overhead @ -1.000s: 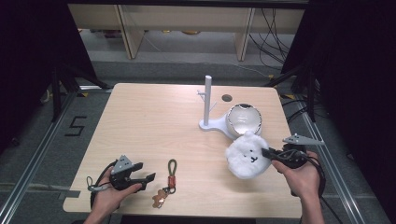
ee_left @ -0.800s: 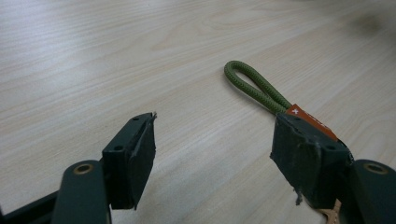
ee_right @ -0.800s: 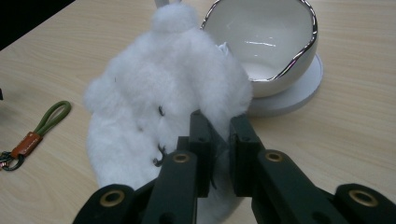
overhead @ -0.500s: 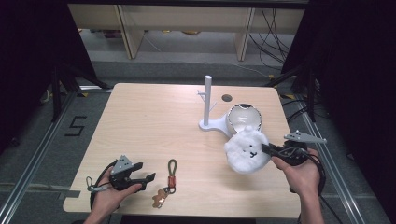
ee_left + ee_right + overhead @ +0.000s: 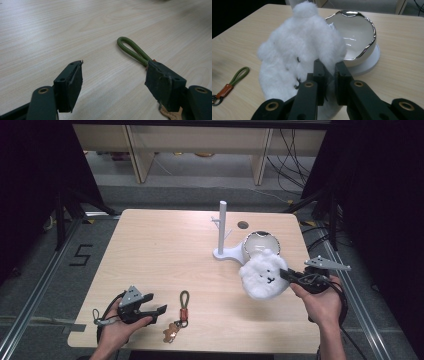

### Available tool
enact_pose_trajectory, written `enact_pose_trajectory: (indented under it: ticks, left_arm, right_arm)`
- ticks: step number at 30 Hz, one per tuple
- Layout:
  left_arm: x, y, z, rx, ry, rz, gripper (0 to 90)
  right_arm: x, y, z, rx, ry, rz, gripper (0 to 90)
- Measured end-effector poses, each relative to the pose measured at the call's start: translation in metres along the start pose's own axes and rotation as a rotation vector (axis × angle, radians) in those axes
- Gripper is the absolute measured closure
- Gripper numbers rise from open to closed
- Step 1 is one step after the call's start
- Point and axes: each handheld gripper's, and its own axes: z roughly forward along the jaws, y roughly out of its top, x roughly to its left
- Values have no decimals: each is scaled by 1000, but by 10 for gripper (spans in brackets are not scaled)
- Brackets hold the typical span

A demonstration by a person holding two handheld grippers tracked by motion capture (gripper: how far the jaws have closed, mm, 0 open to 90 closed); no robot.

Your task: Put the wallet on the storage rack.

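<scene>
Right claw (image 5: 287, 275): seen at the right of the high view, its jaws nearly closed, pinching a fold of the white plush toy (image 5: 262, 276).
Plush toy, place: held right of centre in the high view, just in front of the silver bowl (image 5: 260, 243); whether its underside touches the table (image 5: 165, 250) cannot be told.
Plush toy, facing: the stitched face is turned toward the lower edge of the high view. The body is nearly round, so no clear long axis is shown; a small tuft sits at its upper edge.
Plush toy, handling: judged very light, soft and easily squashed, not fragile. The fur is likely to slip, so a deep pinch of pile or an ear would be the surest hold.
Left claw (image 5: 150, 310): at the lower left of the high view, jaws wide apart and holding nothing, low over the table.
Keychain (image 5: 181, 312): lying flat, just right of the left claw. Its long axis runs from the green cord loop (image 5: 132, 50) at the upper end down to a tan charm. It is judged light and limp; the loop is the easiest part to take.
White stand (image 5: 223, 232): upright, above centre, beside the bowl.
</scene>
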Motion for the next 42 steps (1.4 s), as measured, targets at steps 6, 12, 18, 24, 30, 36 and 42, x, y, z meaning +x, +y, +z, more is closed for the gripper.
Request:
enact_pose_trajectory:
  ticks: [6, 12, 18, 24, 30, 36, 42]
  left_arm:
    - [-1, 1, 0, 1, 5, -13, 295]
    - [0, 1, 0, 0, 1, -13, 295]
    - [1, 1, -1, -1, 10, 0, 295]
    - [0, 1, 0, 3, 11, -11, 295]
    - [1, 2, 0, -2, 3, 3, 295]
    - [-1, 1, 1, 10, 11, -2, 294]
    - [-1, 1, 1, 8, 10, -1, 294]
  right_arm:
    - [-1, 7, -2, -17, -8, 15, 826]
    - [-2, 13, -1, -41, -16, 17, 826]
    - [-4, 17, 0, -41, -20, 12, 826]
    - [-8, 24, 1, -62, -36, -6, 826]
    - [-13, 32, 2, -81, -39, -10, 826]
    - [-17, 37, 2, -87, -53, 12, 826]
    - [-19, 45, 5, -102, -66, 4, 826]
